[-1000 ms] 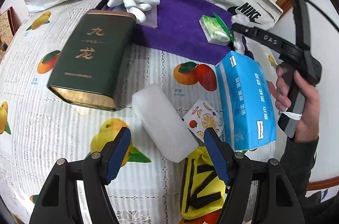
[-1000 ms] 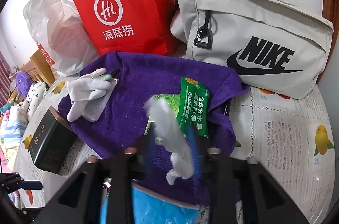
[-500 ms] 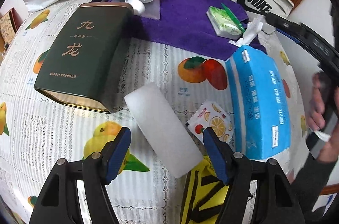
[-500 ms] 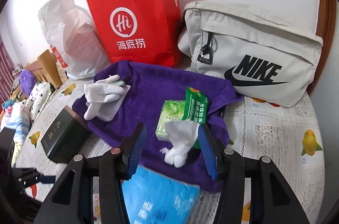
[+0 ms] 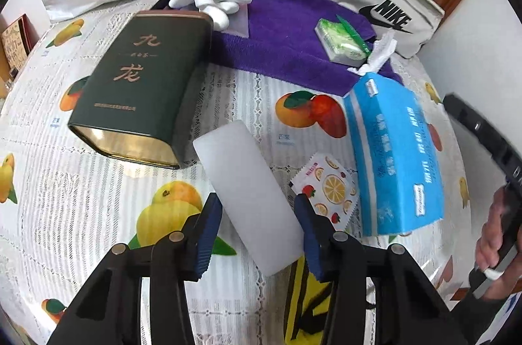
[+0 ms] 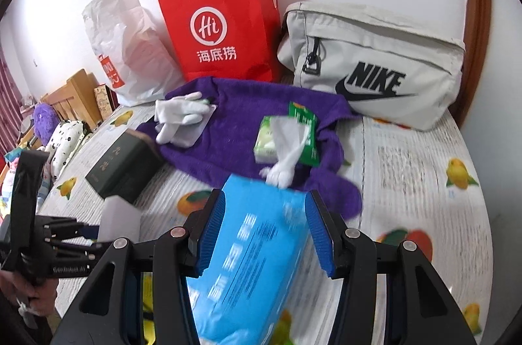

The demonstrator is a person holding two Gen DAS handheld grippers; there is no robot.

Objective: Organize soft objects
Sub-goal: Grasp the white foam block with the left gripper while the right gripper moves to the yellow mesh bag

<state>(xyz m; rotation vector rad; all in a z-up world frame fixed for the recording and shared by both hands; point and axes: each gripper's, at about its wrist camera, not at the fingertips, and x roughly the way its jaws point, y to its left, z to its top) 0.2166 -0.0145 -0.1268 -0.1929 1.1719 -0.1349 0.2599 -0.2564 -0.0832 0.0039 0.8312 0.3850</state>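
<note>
Your left gripper [image 5: 257, 214] is spread wide, jaws apart and holding nothing, and the white rectangular foam block [image 5: 248, 195] lies flat on the fruit-print cloth-covered surface [image 5: 81, 198] directly ahead of it. The near end of the block sits between the two blue pads [image 5: 208, 224], but neither pad touches it as far as the left wrist view shows. The block's long axis runs from the near right, by the right-hand pad, away to the far left, toward the open end of the dark green tin box [image 5: 143, 90]; so it lies skewed to the jaw line, not square across it. Judgement: the closing stroke needs the gripper turned a little so the pads meet the block's long sides, otherwise the soft foam may twist out. Your right gripper [image 6: 267, 230] is also spread, and the blue plastic tissue pack [image 6: 251, 253] lies lengthwise between its pads, with a white tissue [image 6: 287, 155] poking from the far end toward the purple towel [image 6: 235, 116]; whether the pads touch the pack, I cannot tell, the pack being blurred. Each hand is nearest its own object: left for the foam, right for the pack.
</note>
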